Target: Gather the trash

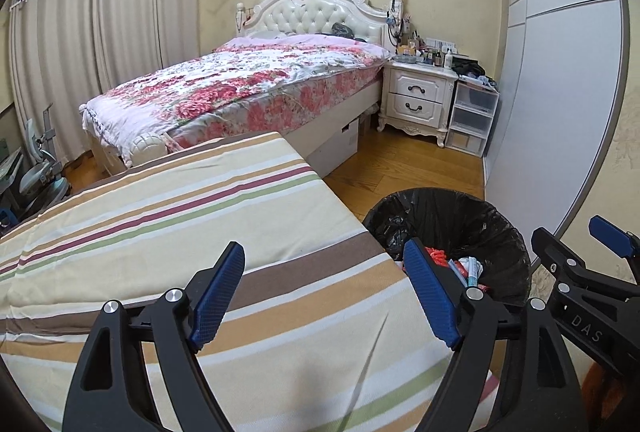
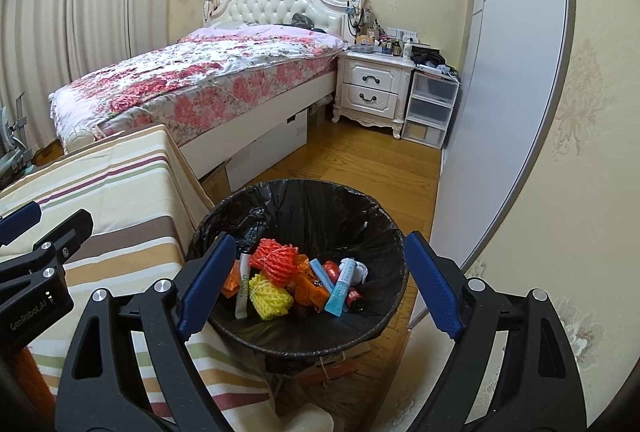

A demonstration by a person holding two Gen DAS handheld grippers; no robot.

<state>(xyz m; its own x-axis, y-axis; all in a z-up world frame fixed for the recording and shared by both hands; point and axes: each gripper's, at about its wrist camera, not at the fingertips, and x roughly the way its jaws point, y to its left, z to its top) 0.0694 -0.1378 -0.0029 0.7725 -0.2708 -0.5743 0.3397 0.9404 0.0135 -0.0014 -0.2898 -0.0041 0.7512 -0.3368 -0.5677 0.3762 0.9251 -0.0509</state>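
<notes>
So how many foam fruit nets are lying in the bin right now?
2. An orange-red net sits on top of the pile in the bin, and a yellow net lies just in front of it, nearer the camera. More could be buried underneath.

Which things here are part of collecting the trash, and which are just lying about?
Part of the job:
black-lined round trash bin
orange foam fruit net
yellow foam fruit net
light blue tube

Just lying about:
floral-quilted bed
white two-drawer nightstand
striped cloth-covered surface
</notes>
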